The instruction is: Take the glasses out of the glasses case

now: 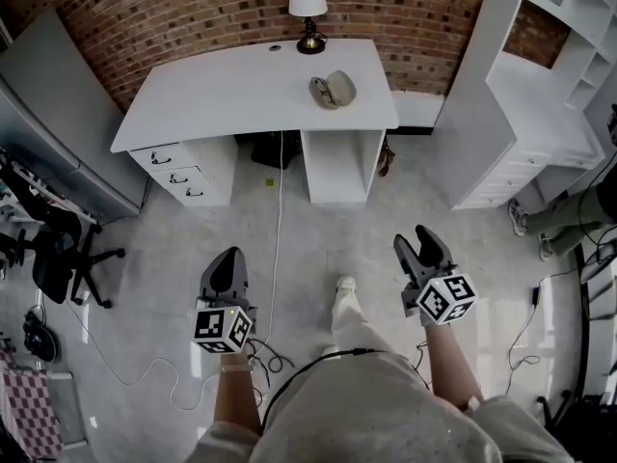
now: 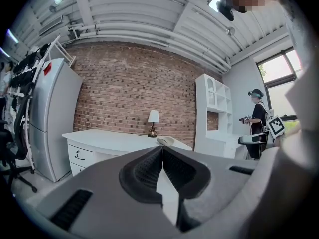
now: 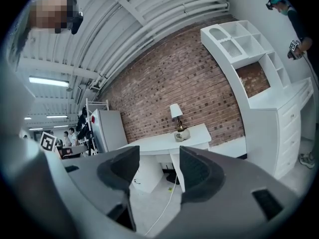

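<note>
The glasses case [image 1: 333, 90], a grey oval shell, lies on the right part of the white desk [image 1: 241, 95] by the brick wall, far ahead of both grippers. It shows small in the left gripper view [image 2: 166, 141] and the right gripper view [image 3: 182, 135]. Whether it is open I cannot tell from this distance. My left gripper [image 1: 228, 258] hangs over the floor at the lower left, its jaws meeting with nothing between them [image 2: 162, 151]. My right gripper [image 1: 420, 244] is at the lower right, jaws apart and empty [image 3: 158, 158].
A table lamp [image 1: 308, 8] stands at the desk's back edge. A white shelf unit [image 1: 540, 95] fills the right side, a grey cabinet [image 1: 58, 123] and an office chair [image 1: 53, 254] the left. A cable [image 1: 280, 220] runs across the floor. Another person's legs [image 1: 569, 215] show at the right.
</note>
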